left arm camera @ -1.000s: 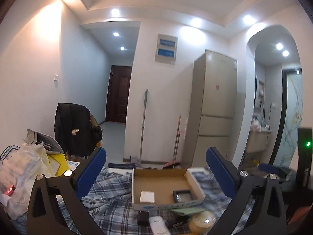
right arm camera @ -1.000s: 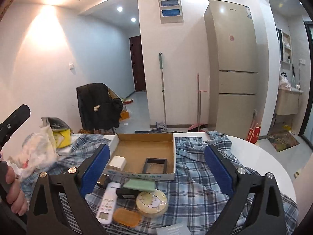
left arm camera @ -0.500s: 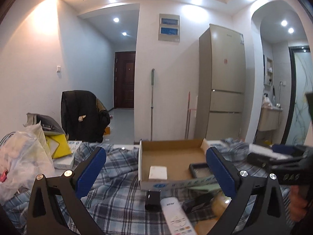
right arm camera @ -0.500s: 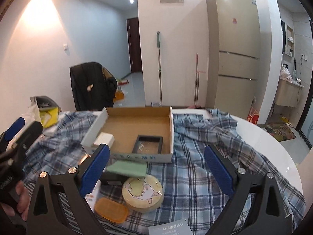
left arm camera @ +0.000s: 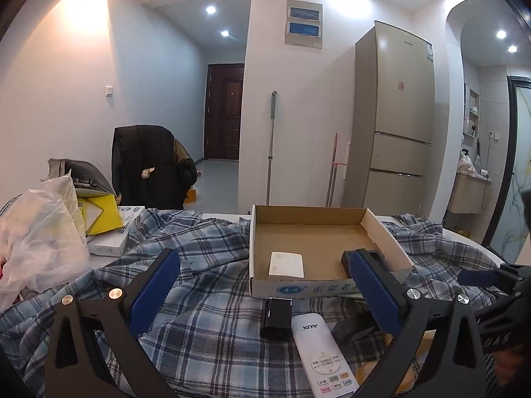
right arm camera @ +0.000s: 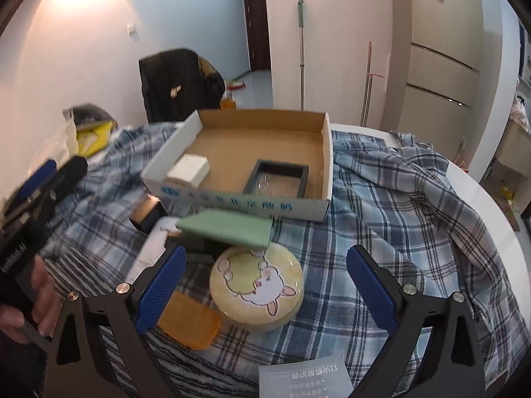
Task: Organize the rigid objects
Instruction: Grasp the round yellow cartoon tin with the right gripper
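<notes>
Both grippers have dropped; right gripper (right arm camera: 265, 285) gapes empty, round tin (right arm camera: 257, 287) between its fingers.

fridge (left arm camera: 395, 122) by wall | mop (left arm camera: 271, 146) leaning | dark jacket (left arm camera: 149, 165), probably on a chair

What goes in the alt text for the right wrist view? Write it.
Open right gripper hangs over a round yellow tin with a cartoon rabbit lid, on a plaid cloth. Behind the tin lie a green card and a cardboard box holding a white block and a black tray.
</notes>
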{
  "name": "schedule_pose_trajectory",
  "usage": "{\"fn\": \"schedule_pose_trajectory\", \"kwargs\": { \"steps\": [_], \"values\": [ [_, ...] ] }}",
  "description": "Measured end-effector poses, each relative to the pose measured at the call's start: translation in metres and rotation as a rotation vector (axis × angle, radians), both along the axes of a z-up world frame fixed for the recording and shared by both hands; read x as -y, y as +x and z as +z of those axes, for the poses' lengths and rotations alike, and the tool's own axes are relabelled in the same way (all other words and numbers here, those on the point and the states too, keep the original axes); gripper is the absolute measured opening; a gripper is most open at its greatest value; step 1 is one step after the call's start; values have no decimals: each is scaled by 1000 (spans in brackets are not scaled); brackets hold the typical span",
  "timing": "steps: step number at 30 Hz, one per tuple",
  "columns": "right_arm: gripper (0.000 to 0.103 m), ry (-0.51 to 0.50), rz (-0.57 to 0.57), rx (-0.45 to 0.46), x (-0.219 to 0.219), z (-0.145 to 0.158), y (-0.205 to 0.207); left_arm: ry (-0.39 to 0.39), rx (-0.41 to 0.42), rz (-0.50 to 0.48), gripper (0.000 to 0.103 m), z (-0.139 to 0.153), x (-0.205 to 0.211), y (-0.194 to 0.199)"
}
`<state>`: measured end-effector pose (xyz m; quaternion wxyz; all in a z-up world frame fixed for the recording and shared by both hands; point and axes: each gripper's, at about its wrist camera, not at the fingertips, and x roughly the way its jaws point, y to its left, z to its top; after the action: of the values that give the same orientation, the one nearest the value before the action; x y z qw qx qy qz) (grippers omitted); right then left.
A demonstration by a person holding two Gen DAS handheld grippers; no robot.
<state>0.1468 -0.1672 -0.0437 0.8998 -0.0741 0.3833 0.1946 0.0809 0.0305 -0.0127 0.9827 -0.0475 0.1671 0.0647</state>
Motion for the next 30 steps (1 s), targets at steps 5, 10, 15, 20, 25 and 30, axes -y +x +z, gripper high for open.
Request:
{"fn": "schedule_pose_trajectory", "kwargs": {
  "steps": [5,10,15,20,25,30],
  "values": [
    [97,-49,10,-47,-8,-17,5,23,12,-2,103,2,6,-2],
    [94,-38,17,-106,-8,-28,12,14,7,1,103,2,4,-1],
    [87,-23,21,-134,-7,-32,14,-1,-7,3,103,0,1,2],
    [87,-5,25,-175,-8,-38,20,-15,-22,4,103,-2,-2,5],
    [74,-8,6,-208,-7,-44,22,-30,-48,9,103,-5,-4,9],
    [74,6,-43,-164,3,-32,19,-86,-82,22,103,-9,-16,14]
  ]
}}
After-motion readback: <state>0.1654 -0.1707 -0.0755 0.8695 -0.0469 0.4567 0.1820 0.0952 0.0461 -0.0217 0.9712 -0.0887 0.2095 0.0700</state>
